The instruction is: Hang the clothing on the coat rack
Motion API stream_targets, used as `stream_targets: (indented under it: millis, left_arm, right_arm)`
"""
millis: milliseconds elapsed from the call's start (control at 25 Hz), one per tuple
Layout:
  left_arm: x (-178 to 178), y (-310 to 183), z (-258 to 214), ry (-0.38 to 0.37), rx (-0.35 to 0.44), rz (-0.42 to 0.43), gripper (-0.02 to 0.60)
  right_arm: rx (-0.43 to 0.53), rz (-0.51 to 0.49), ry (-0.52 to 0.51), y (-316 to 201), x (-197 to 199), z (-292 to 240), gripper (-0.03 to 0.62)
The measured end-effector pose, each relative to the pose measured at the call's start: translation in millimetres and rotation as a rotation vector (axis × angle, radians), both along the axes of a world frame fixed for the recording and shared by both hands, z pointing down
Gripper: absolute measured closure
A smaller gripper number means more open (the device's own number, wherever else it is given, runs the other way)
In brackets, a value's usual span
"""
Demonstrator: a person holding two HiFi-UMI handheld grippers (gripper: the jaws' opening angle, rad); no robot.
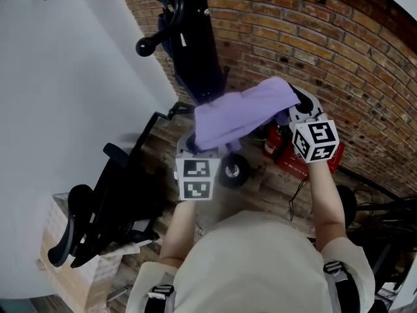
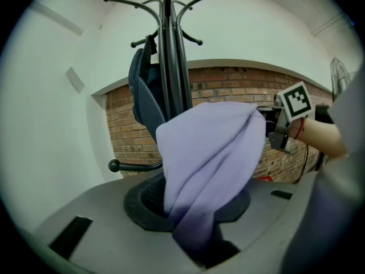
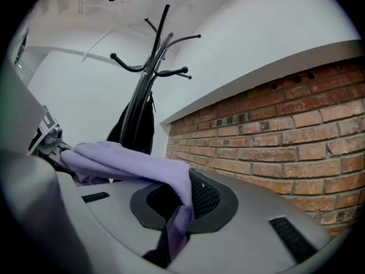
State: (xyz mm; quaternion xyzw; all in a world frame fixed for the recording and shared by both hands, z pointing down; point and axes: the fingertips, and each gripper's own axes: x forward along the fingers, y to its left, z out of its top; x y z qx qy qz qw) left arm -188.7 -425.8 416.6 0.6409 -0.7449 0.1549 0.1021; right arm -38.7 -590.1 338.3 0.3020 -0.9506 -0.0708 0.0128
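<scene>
Brick wall (image 1: 339,38) behind — a bunched, soft lilac garment (image 1: 241,113) is clamped between the fingers of the left gripper (image 2: 197,250) and right gripper (image 3: 168,250).

Head view: from above the person, facing steeply down. Close on both forearms, with the coat rack (image 1: 195,51) pole just beyond.

Left gripper (image 2: 197,247) view: low, tilted up along its own jaws. Lilac cloth (image 2: 211,153) fills the near field, rack close behind.

Right gripper (image 3: 171,241) view: low, angled up. Brick wall (image 3: 285,124) near at right, rack farther off.

All three share cloth, rack and wall. Each gripper view catches the other gripper at its edge.
</scene>
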Motion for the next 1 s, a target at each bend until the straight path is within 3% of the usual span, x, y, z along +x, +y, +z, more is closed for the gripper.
stream_targets:
  millis: [440, 1000]
  left_arm:
    - [-7.3, -14.9, 31.0, 0.023, -0.058, -0.049, 0.456]
    - [-10.2, -22.5, 65.6, 0.062, -0.113, -0.079, 0.449]
  right_arm:
    - [-0.081, -0.034, 0.078, -36.5, -30.0, 56.0, 0.578]
    - [-0.186, -0.049, 0.145, -39.7, -46.6, 120.6, 0.578]
